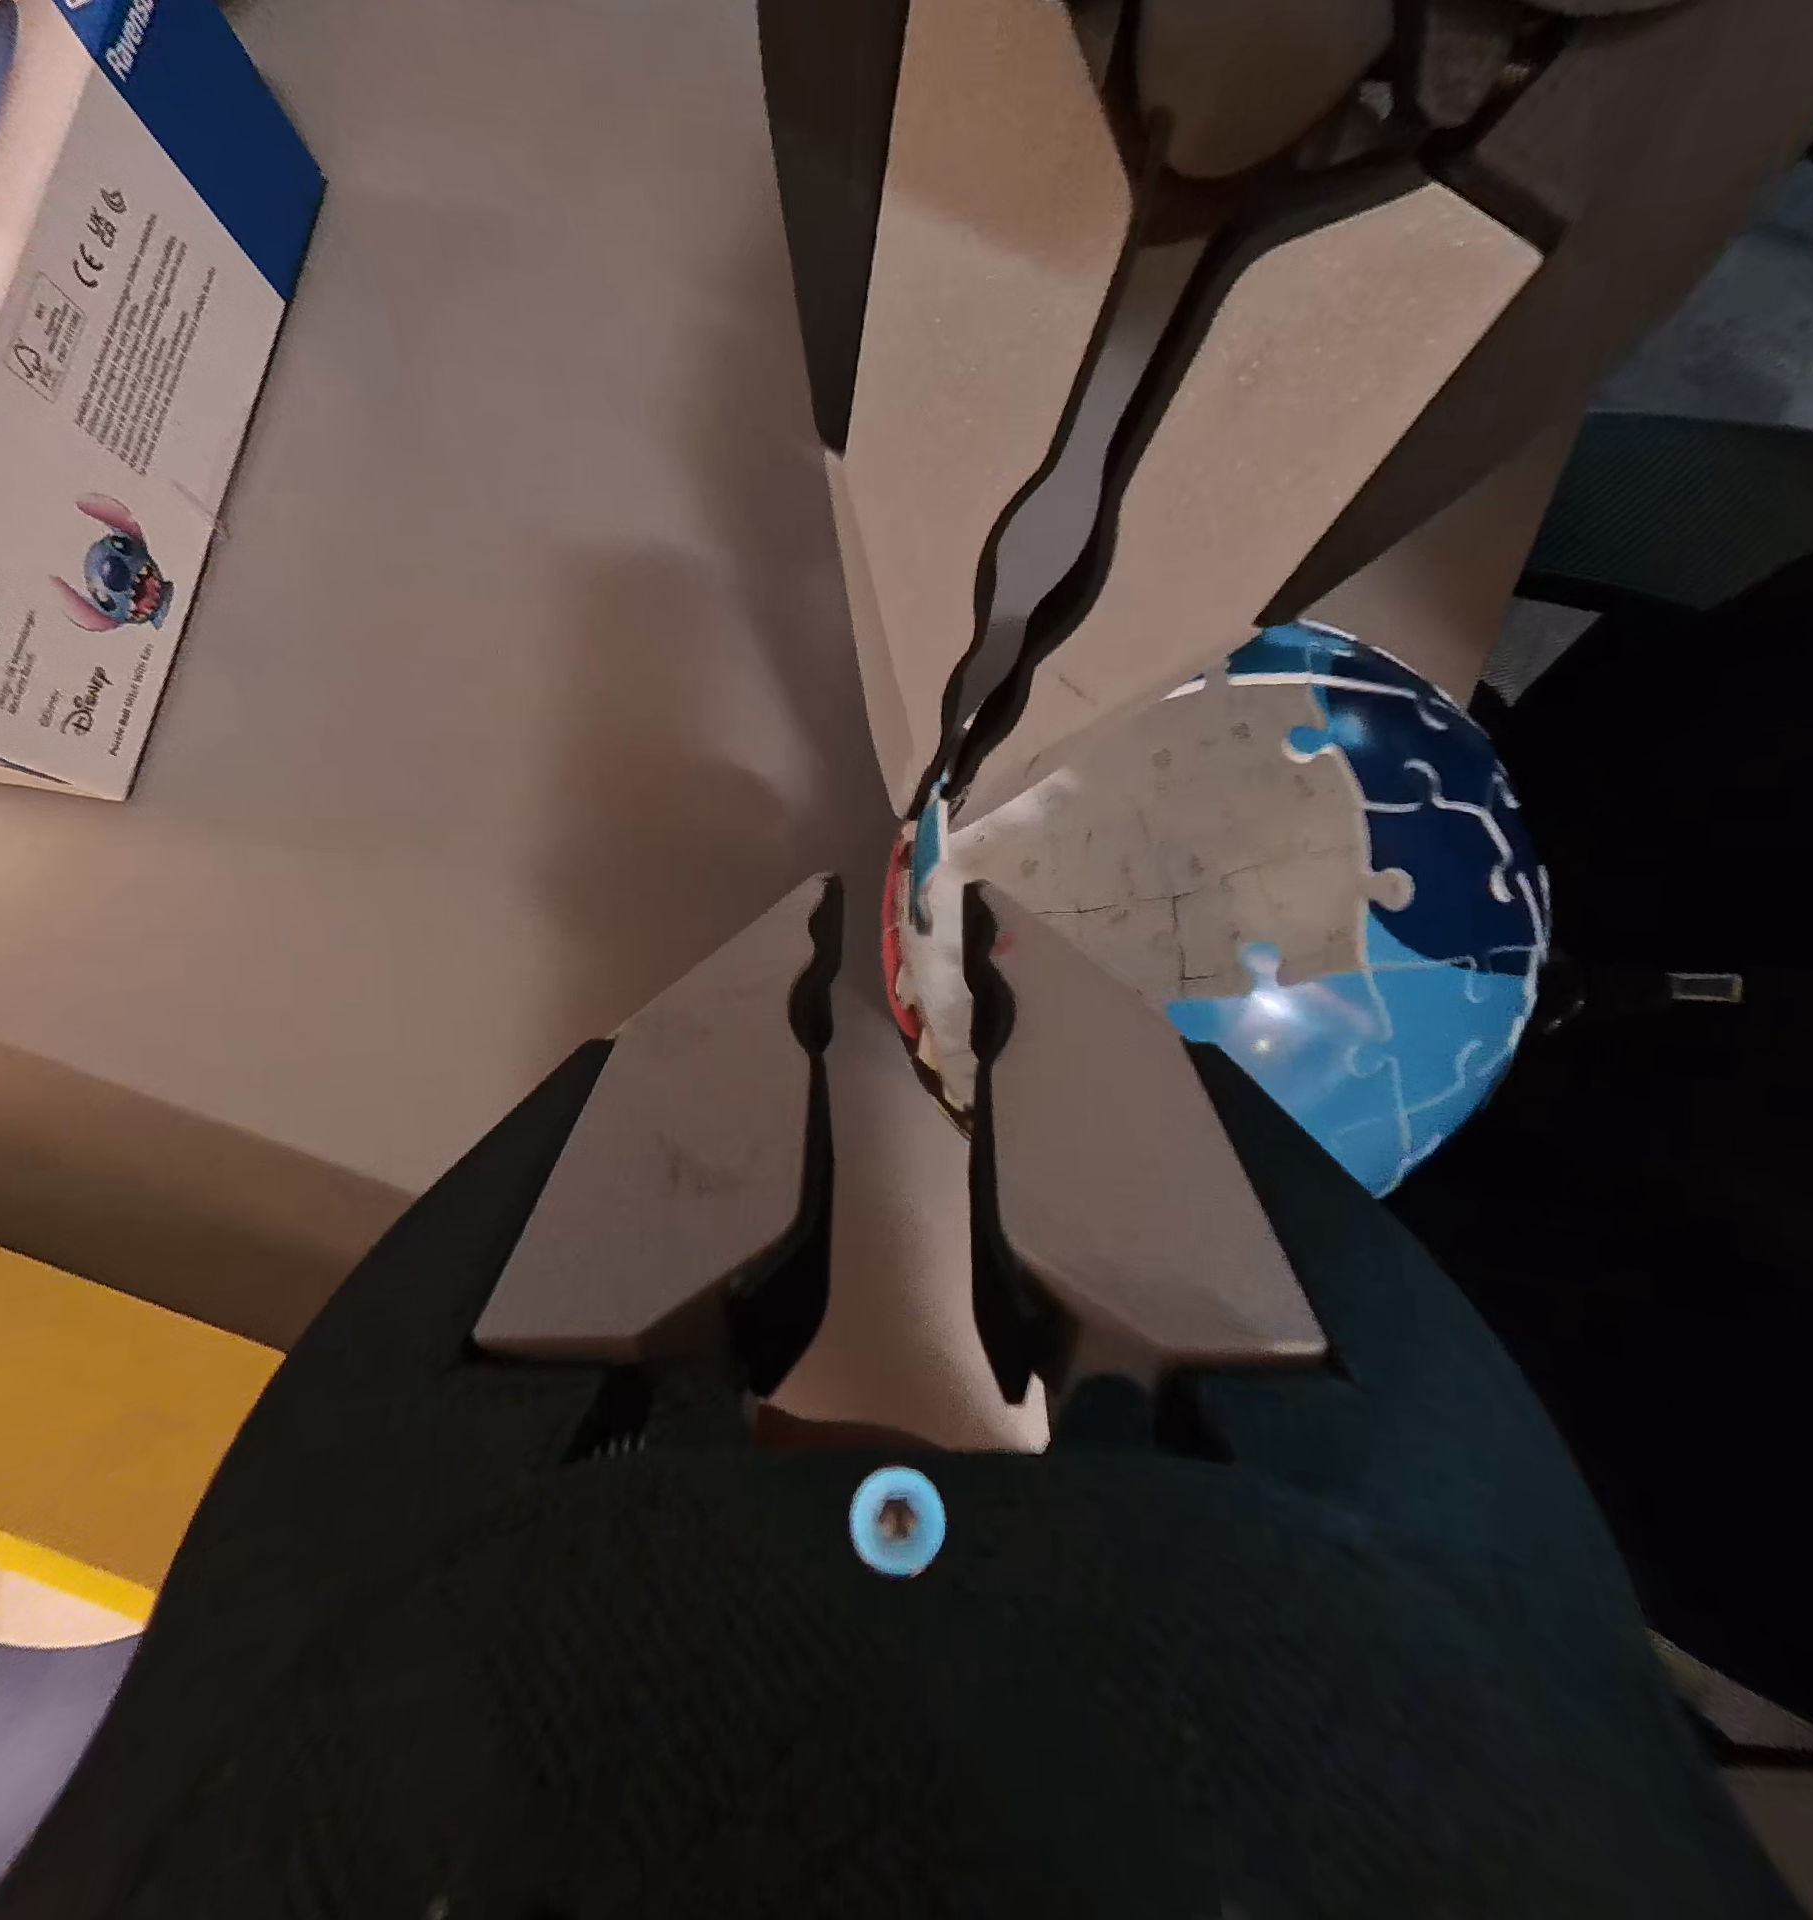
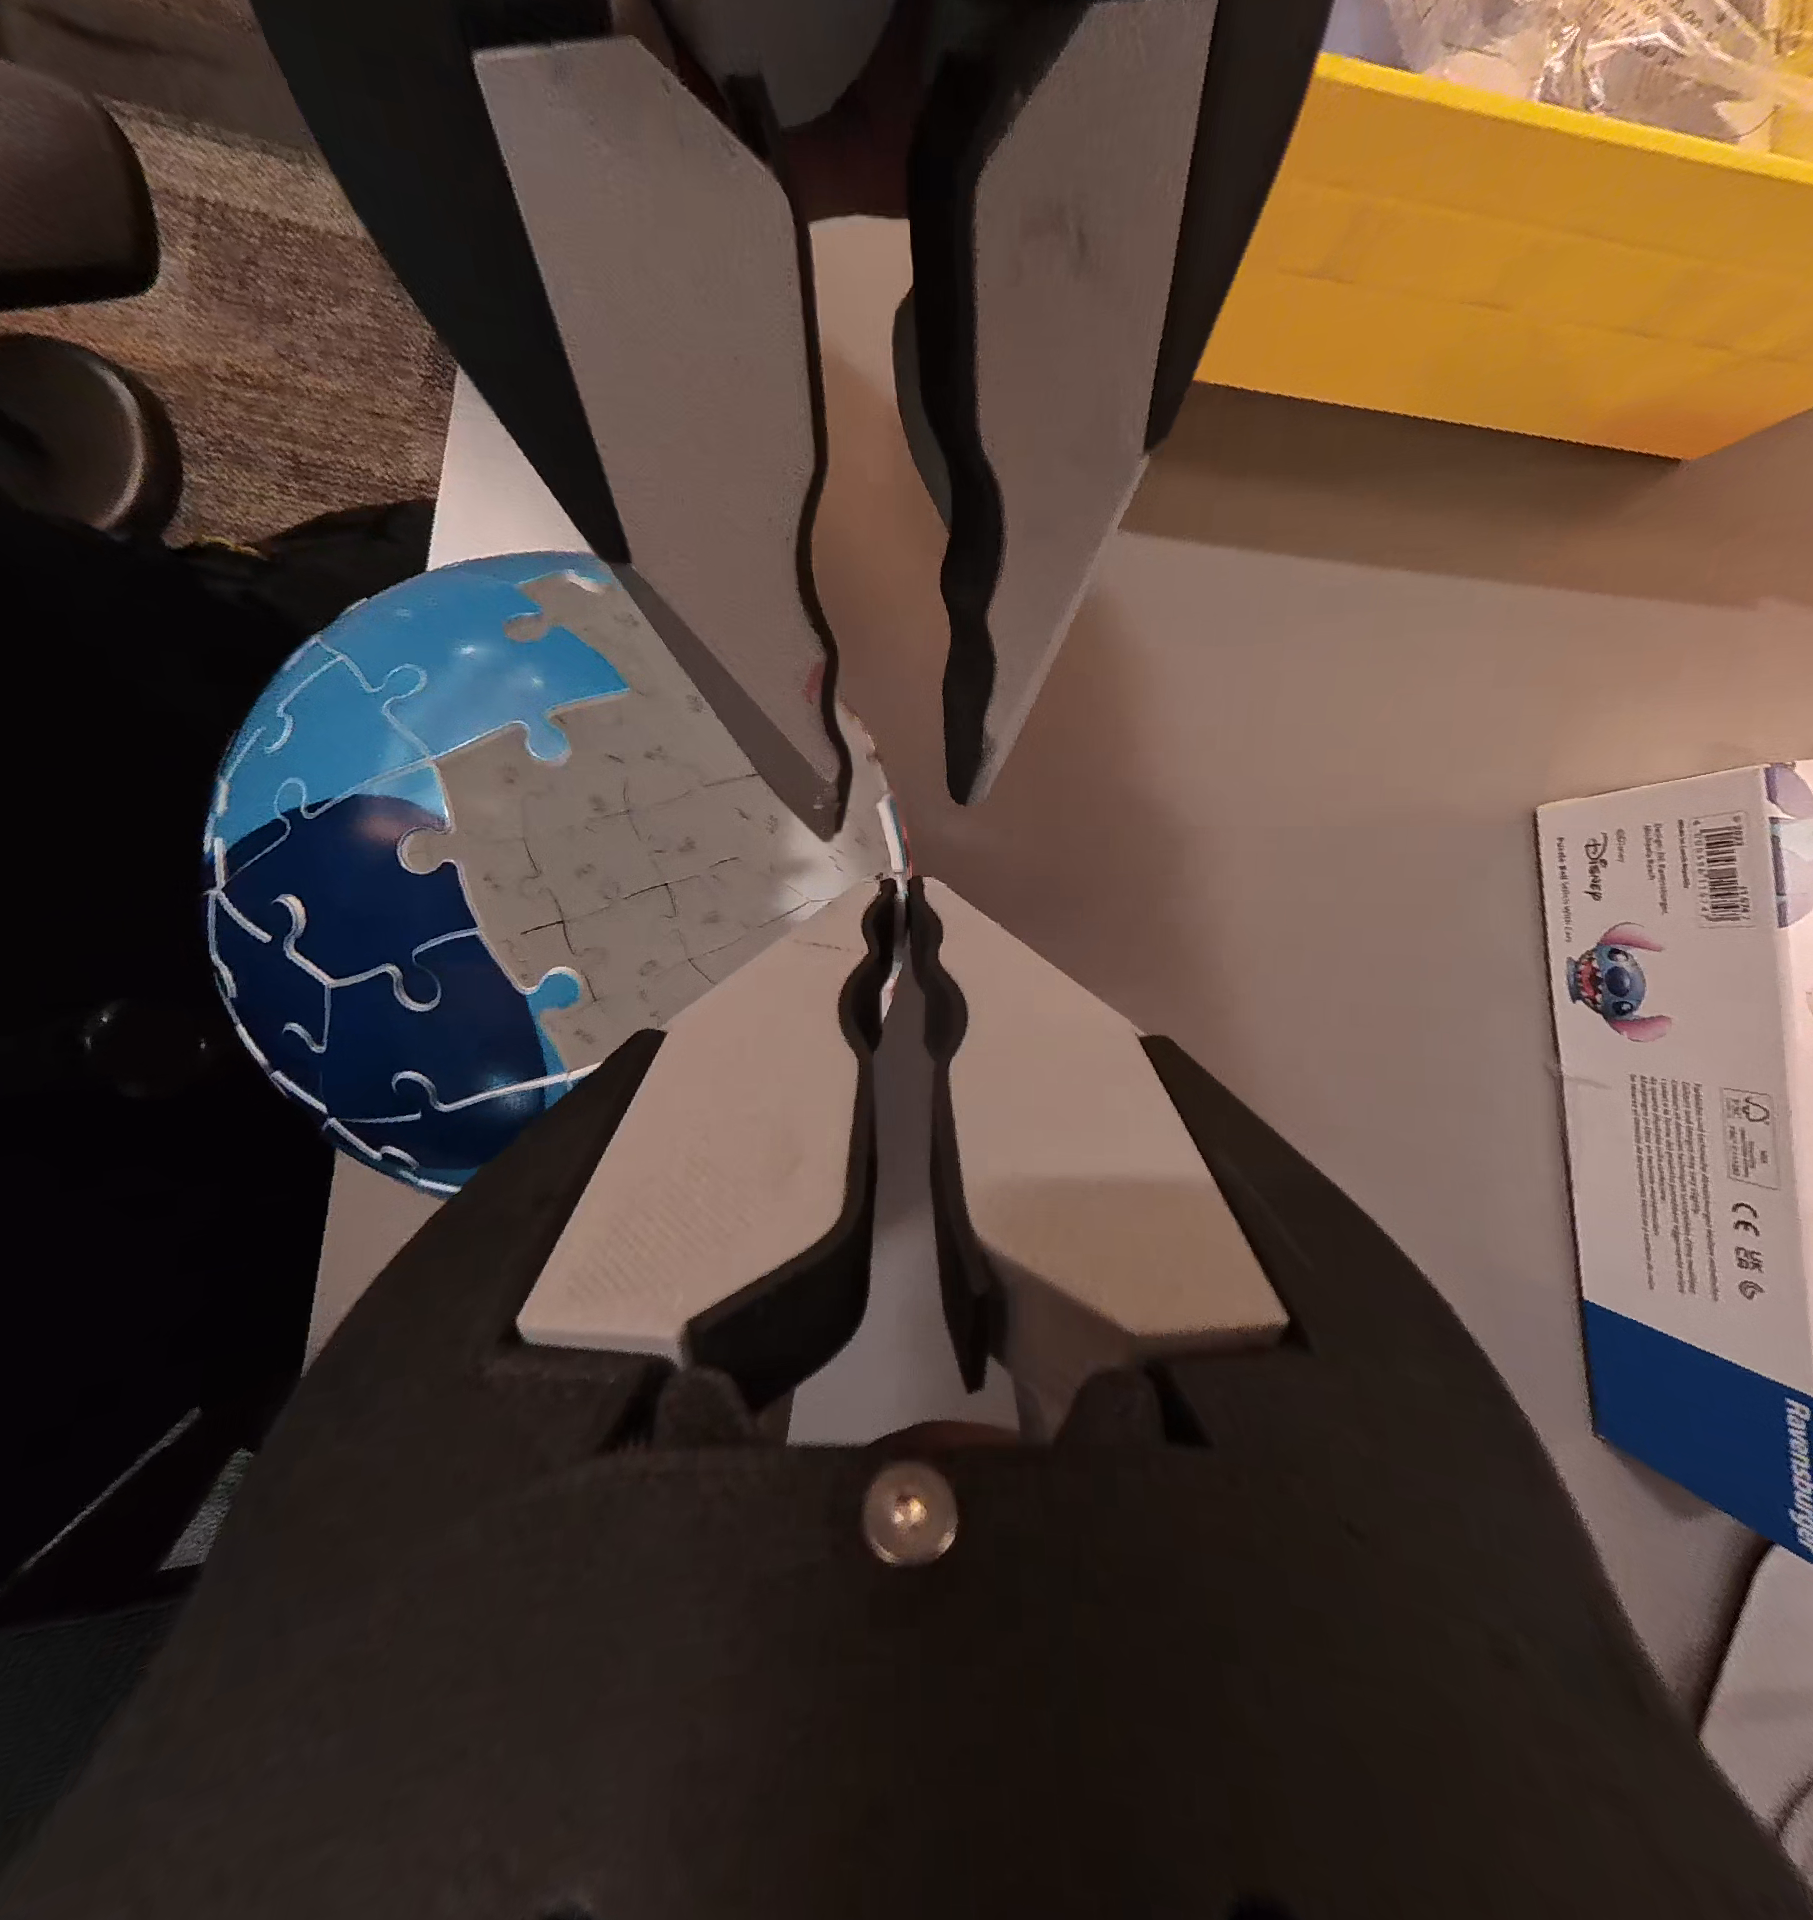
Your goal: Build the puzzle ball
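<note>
The puzzle ball [image 1: 1245, 852] is a part-built blue shell whose grey inside faces both cameras; it also shows in the right wrist view [image 2: 382, 831]. It is held in the air over the table's edge. My right gripper [image 2: 902, 891] is shut on the shell's thin rim, and in the left wrist view it comes down from above [image 1: 933, 790]. My left gripper [image 1: 902, 888] faces it tip to tip. Its jaws stand a little apart astride the same rim, where a red, white and black patch shows. In the right wrist view it comes down from the top [image 2: 894, 805].
The white and blue puzzle box [image 1: 102, 395] lies on the pale table [image 1: 517, 727], and shows at the right in the right wrist view [image 2: 1712, 1143]. A yellow bin [image 2: 1504, 260] stands behind. Beyond the table's edge lie dark floor and a chair [image 2: 50, 260]. My left and right fingertips are right by each other.
</note>
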Demonstrator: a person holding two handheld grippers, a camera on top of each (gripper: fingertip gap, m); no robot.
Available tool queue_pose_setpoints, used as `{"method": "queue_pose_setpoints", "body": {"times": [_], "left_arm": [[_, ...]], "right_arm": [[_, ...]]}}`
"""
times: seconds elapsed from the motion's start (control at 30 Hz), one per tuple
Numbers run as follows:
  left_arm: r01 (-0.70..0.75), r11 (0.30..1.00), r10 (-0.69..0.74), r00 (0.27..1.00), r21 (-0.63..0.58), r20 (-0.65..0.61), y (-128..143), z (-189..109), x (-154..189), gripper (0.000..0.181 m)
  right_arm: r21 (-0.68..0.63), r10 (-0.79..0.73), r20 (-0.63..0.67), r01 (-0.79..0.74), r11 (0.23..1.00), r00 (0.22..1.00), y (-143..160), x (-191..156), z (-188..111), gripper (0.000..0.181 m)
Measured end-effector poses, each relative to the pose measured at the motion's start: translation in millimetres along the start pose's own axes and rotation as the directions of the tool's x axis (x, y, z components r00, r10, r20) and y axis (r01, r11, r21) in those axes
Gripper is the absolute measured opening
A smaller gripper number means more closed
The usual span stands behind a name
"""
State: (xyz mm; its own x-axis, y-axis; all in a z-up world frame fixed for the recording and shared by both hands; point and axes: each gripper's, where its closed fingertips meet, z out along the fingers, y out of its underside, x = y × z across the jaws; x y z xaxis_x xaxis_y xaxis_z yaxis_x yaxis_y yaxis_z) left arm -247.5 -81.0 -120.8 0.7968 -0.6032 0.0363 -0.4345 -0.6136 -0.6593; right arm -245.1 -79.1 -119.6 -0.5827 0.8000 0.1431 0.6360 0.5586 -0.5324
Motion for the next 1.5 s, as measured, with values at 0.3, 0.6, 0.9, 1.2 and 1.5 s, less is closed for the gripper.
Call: {"method": "queue_pose_setpoints", "body": {"times": [0.3,0.6,0.9,1.2,1.5], "left_arm": [[-0.048,0.999,0.048,0.999,-0.015,0.025,-2.3,3.5,1.9,0.005],[-0.071,0.997,0.072,0.997,-0.022,0.039,-2.6,4.5,1.2,0.002],[-0.098,0.995,0.1,0.994,-0.036,0.036,-3.0,7.8,0.2,0.007],[-0.118,0.992,0.119,0.992,-0.034,0.035,-3.3,10.4,0.5,0.002],[-0.097,0.995,0.097,0.995,-0.016,0.004,-4.6,7.8,1.8,0.004]], "right_arm": [[0.008,-0.005,-0.01,0.005,1.0,1.0,0.1,0.8,0.3,0.0],[0.015,-0.022,-0.02,0.022,1.0,1.0,0.6,1.4,-0.1,0.0],[0.022,-0.034,-0.023,0.034,0.999,0.999,1.1,1.6,-0.4,0.0],[0.032,-0.036,-0.018,0.036,0.999,0.999,1.2,1.5,-0.7,0.0],[0.026,-0.044,-0.021,0.044,0.999,0.999,1.8,2.0,-1.0,0.0]]}}
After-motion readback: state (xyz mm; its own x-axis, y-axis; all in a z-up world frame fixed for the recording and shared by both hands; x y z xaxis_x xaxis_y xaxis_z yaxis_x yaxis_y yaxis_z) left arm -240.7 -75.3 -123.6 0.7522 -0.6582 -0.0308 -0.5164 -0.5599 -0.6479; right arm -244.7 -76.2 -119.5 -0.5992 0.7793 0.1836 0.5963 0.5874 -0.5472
